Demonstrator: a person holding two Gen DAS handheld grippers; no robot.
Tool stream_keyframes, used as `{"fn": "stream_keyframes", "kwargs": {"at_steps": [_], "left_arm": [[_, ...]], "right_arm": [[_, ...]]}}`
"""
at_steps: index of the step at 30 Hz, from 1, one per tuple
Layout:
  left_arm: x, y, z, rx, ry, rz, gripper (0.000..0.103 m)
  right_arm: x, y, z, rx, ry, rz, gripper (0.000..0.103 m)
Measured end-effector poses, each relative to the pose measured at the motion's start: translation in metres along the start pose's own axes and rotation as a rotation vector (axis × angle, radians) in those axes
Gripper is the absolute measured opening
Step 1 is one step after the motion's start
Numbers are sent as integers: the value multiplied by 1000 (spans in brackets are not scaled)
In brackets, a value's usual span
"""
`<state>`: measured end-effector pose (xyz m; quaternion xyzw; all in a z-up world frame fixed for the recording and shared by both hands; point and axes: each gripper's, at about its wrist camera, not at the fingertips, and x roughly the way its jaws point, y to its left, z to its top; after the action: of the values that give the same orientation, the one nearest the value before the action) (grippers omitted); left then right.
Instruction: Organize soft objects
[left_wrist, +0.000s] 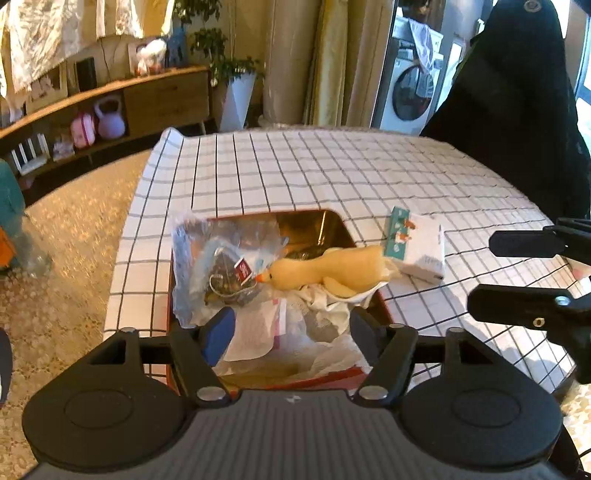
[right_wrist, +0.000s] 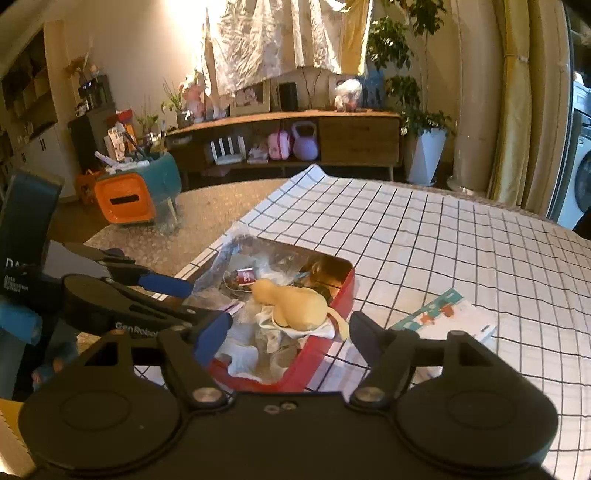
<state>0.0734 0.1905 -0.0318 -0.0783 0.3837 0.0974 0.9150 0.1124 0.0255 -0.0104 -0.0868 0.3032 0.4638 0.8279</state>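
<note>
A yellow plush duck (left_wrist: 325, 273) (right_wrist: 291, 302) lies on its side on white cloth in an open red tin (left_wrist: 332, 221) (right_wrist: 343, 288), its tail end over the tin's right rim. Clear plastic bags (left_wrist: 221, 258) with a tea bag fill the tin's left half. My left gripper (left_wrist: 291, 326) hovers open above the tin's near end with nothing pinched between its fingers. My right gripper (right_wrist: 288, 330) is also open, just above the near right side of the tin, and holds nothing. Each gripper shows in the other's view: right gripper (left_wrist: 517, 275), left gripper (right_wrist: 177, 299).
A white and teal tissue pack (left_wrist: 421, 247) (right_wrist: 443, 317) lies right of the tin on the checked tablecloth (left_wrist: 332, 166). The table's left edge runs close beside the tin. A dark draped chair (left_wrist: 517, 92) stands at the far right; an orange stool (right_wrist: 123, 199) is on the floor.
</note>
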Motion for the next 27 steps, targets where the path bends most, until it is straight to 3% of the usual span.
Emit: {"fn": "stream_keyframes", "kwargs": {"at_steps": [17, 24, 27], "left_arm": [[-64, -44, -9, 26, -163, -35, 79], [-84, -65, -18, 50, -219, -82, 86], [-93, -74, -25, 65, -249, -99, 95]], "right_arm": [[-82, -3, -20, 5, -185, 8, 95], [-105, 1, -35, -26, -258, -49, 103], [-109, 2, -42, -27, -262, -64, 103]]}}
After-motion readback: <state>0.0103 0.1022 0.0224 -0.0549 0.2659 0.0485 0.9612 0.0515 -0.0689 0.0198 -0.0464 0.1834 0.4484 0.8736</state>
